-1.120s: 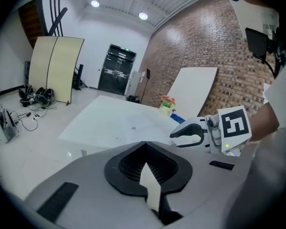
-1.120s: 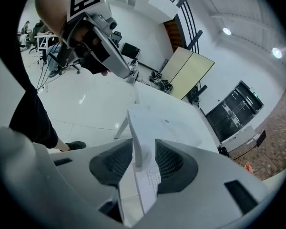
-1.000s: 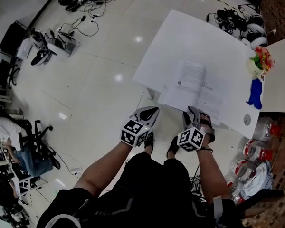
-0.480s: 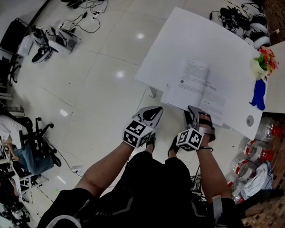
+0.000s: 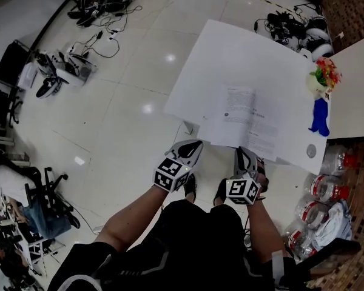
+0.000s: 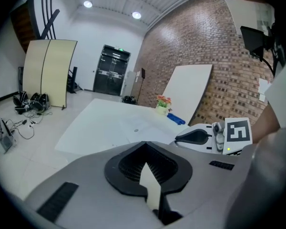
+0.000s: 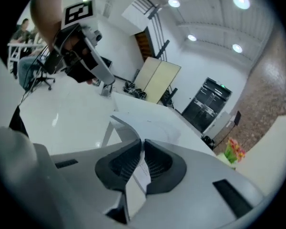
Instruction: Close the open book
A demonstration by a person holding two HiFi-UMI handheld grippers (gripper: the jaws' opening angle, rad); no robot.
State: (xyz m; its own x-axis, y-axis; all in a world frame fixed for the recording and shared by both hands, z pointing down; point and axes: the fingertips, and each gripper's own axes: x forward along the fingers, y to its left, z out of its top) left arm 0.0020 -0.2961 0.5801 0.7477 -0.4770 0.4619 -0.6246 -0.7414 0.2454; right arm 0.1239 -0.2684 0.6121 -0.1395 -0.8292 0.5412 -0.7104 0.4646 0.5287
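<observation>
An open book (image 5: 246, 119) with printed white pages lies near the front edge of the white table (image 5: 218, 53). My right gripper (image 5: 242, 153) is at the book's near edge, and its jaws are closing. In the right gripper view a printed page (image 7: 142, 171) runs between the black pads of that gripper (image 7: 143, 142), which pinch it, and the page's edge (image 7: 125, 128) curls up ahead. To the left of the book my left gripper (image 5: 195, 144) hovers off the table's front edge. Its tips meet in the left gripper view (image 6: 144, 144), with nothing held.
A flower pot (image 5: 323, 77), a blue object (image 5: 319, 119) and a small round disc (image 5: 311, 152) sit along the table's right side. A second white table (image 5: 358, 90) adjoins it. Water bottles (image 5: 324, 193) lie on the floor at right; cables and gear (image 5: 79, 53) at far left.
The right gripper's jaws have gone from wide apart to pinched on the book's near page edge, and it has risen and rolled a little. The left gripper has stayed put.
</observation>
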